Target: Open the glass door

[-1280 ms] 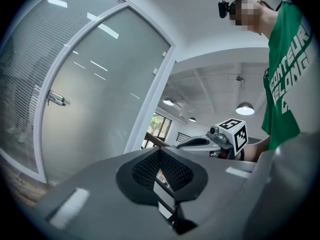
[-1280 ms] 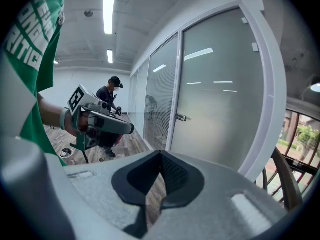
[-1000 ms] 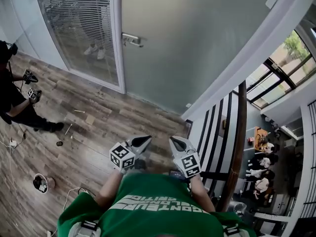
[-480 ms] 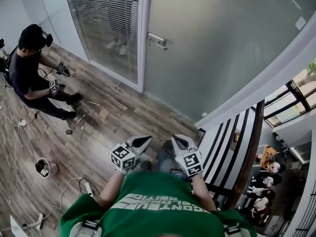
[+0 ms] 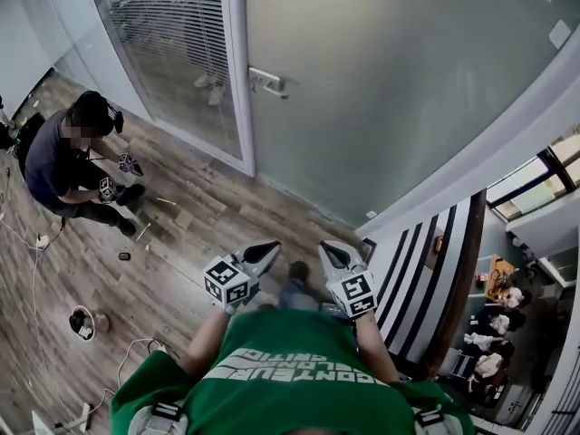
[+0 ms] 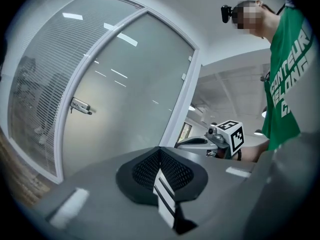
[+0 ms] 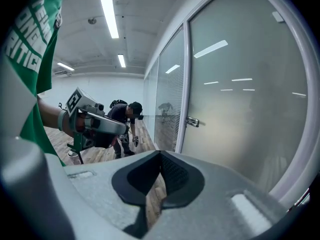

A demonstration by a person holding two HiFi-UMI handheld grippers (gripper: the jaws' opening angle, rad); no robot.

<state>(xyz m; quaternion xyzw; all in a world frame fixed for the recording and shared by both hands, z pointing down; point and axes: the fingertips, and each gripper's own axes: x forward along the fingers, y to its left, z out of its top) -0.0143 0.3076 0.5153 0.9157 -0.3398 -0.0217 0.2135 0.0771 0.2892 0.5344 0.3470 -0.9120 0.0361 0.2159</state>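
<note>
The frosted glass door (image 5: 381,89) stands shut, its metal lever handle (image 5: 265,81) on the left edge beside the white frame. My left gripper (image 5: 269,246) and right gripper (image 5: 326,247) are held side by side in front of my chest, well short of the door, both shut on nothing. In the left gripper view the handle (image 6: 80,105) is far off at the left, beyond the shut left gripper (image 6: 160,151). In the right gripper view the handle (image 7: 192,121) shows past the shut right gripper (image 7: 160,156).
A glass panel with blinds (image 5: 172,53) adjoins the door on the left. Another person (image 5: 68,157) crouches on the wood floor with two grippers. Cables and a small round object (image 5: 82,323) lie at the lower left. A striped railing (image 5: 426,270) borders the right.
Both grippers keep the same pose by my chest. The head view has swung, so the door handle shifted in frame. The other person has moved and now crouches lower.
</note>
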